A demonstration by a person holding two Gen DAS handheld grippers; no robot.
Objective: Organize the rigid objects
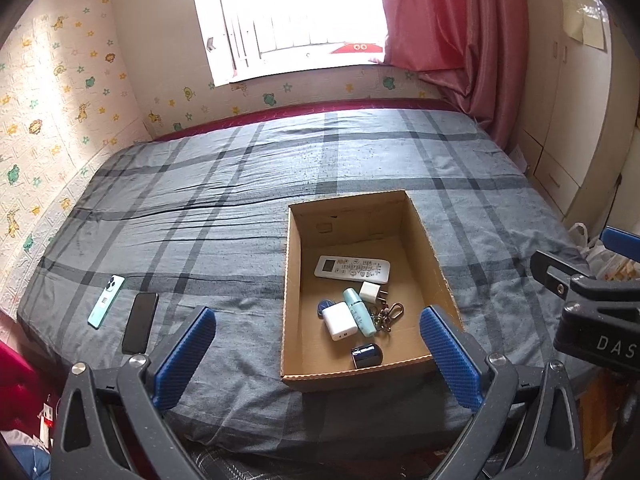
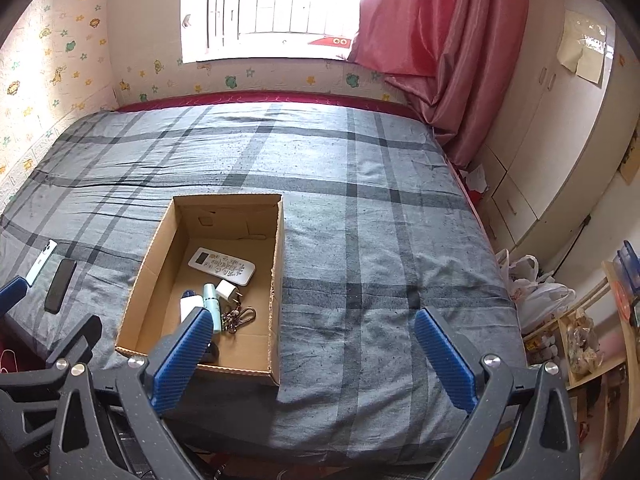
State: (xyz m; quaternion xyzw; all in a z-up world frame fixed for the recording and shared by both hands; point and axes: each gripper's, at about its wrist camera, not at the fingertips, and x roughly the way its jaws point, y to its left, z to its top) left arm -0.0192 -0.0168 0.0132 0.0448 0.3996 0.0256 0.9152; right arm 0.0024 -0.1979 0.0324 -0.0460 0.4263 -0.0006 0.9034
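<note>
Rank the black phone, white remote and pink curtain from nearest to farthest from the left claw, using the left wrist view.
1. black phone: on the bedspread, just left of the left claw.
2. white remote: inside the cardboard box, ahead.
3. pink curtain: far right, by the window.

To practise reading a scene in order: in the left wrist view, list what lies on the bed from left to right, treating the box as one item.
Mint phone → black phone → cardboard box holding the white remote and small items.
</note>
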